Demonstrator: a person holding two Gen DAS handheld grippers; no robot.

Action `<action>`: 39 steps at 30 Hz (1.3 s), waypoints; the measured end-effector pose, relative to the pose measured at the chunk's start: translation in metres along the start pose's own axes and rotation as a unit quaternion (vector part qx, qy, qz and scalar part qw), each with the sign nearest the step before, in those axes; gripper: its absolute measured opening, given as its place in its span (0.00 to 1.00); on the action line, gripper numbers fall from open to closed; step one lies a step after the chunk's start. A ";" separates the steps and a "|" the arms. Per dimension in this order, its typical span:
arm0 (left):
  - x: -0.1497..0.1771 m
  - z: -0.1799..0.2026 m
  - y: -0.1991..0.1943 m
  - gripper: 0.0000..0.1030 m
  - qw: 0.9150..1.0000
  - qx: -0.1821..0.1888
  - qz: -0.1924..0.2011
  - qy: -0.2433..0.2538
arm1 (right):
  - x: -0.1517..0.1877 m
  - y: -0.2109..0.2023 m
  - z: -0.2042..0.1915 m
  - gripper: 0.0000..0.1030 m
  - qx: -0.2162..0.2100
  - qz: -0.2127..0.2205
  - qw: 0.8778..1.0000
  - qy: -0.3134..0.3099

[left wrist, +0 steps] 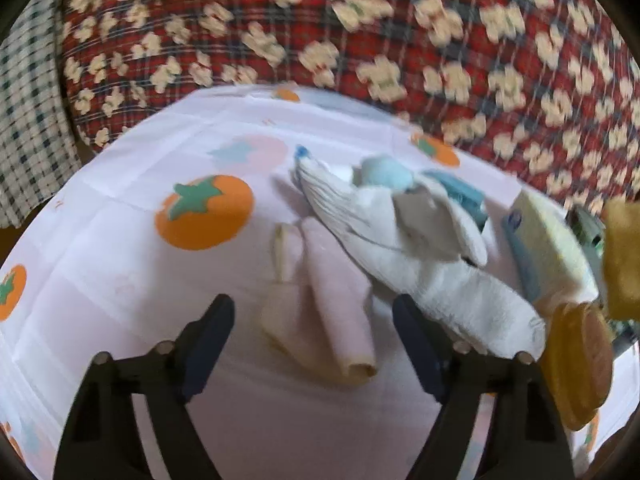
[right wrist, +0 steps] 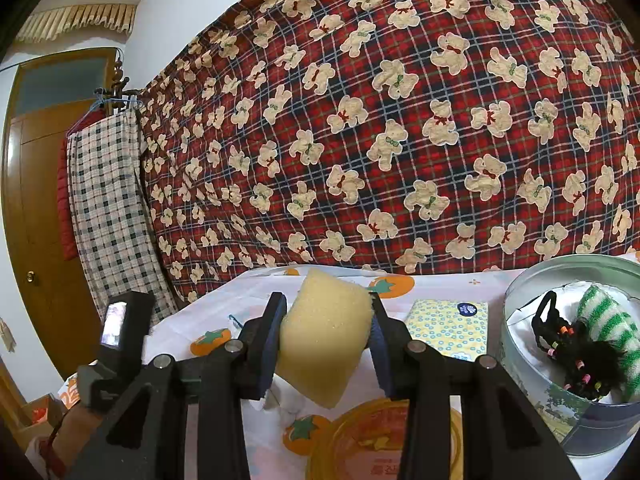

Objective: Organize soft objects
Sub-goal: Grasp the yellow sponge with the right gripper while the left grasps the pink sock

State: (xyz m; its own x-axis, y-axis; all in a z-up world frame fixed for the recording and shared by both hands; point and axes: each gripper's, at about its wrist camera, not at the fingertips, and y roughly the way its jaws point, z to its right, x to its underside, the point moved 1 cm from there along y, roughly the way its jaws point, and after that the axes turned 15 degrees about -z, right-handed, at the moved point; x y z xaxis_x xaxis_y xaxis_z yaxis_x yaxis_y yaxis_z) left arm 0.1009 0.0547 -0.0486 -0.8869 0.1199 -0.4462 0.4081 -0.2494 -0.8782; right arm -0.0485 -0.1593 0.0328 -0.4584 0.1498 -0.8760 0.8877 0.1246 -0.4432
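My left gripper (left wrist: 312,314) is open, tilted down over a rolled pink and cream cloth (left wrist: 340,300) that lies between its fingers without touching them. To the right of the roll lies a heap of white socks (left wrist: 424,256) with a light blue plush piece (left wrist: 386,172). My right gripper (right wrist: 326,304) is shut on a yellow sponge (right wrist: 324,340), held above the table. The sponge bulges between the pads. A round tin (right wrist: 540,384) at the right holds a green striped sock (right wrist: 604,320) and black hair ties (right wrist: 580,356).
A white tablecloth (left wrist: 120,272) printed with orange fruit covers the table. A tissue pack (right wrist: 450,326) lies near the tin and an amber lid (right wrist: 384,440) lies under my right gripper. A red plaid quilt (right wrist: 400,120) hangs behind; a wooden door (right wrist: 36,200) stands far left.
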 end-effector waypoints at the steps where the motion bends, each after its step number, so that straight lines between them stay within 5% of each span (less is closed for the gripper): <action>1: -0.001 0.004 0.004 0.63 1.000 -0.006 -0.010 0.007 | -0.001 0.000 -0.001 0.41 -0.001 0.001 1.000 -0.003; 5: -0.007 0.004 0.015 0.55 1.000 -0.003 -0.030 0.007 | 0.000 -0.003 -0.004 0.41 0.010 0.010 1.000 -0.015; 9: -0.009 0.011 0.020 0.19 0.999 -0.033 -0.032 0.016 | 0.002 -0.004 -0.006 0.41 0.016 0.012 1.000 -0.020; 12: -0.008 0.008 0.019 0.12 0.999 -0.008 -0.030 0.016 | 0.002 -0.005 -0.005 0.41 0.013 0.013 1.000 -0.017; 17: -0.005 -0.002 0.012 0.10 1.000 0.014 -0.015 -0.012 | 0.002 -0.009 -0.002 0.41 0.012 0.020 1.000 -0.009; 27: 0.031 -0.016 -0.036 0.10 0.992 0.043 0.099 -0.069 | 0.001 -0.011 0.009 0.41 -0.033 0.006 0.999 0.020; 33: 0.051 -0.005 -0.062 0.10 0.983 0.054 0.165 -0.057 | 0.005 -0.018 0.011 0.41 -0.036 0.002 0.999 0.009; 39: 0.058 0.018 -0.074 0.10 0.980 0.070 0.186 -0.031 | 0.009 -0.032 0.027 0.41 -0.021 0.009 1.000 0.000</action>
State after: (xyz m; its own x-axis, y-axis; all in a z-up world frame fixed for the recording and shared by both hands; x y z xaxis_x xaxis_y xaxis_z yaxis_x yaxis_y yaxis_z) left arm 0.0153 0.0629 -0.0064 -0.6961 -0.0624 -0.7152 0.6755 -0.3943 -0.6230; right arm -0.0802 -0.1879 0.0337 -0.4420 0.1516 -0.8841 0.8934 0.1627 -0.4188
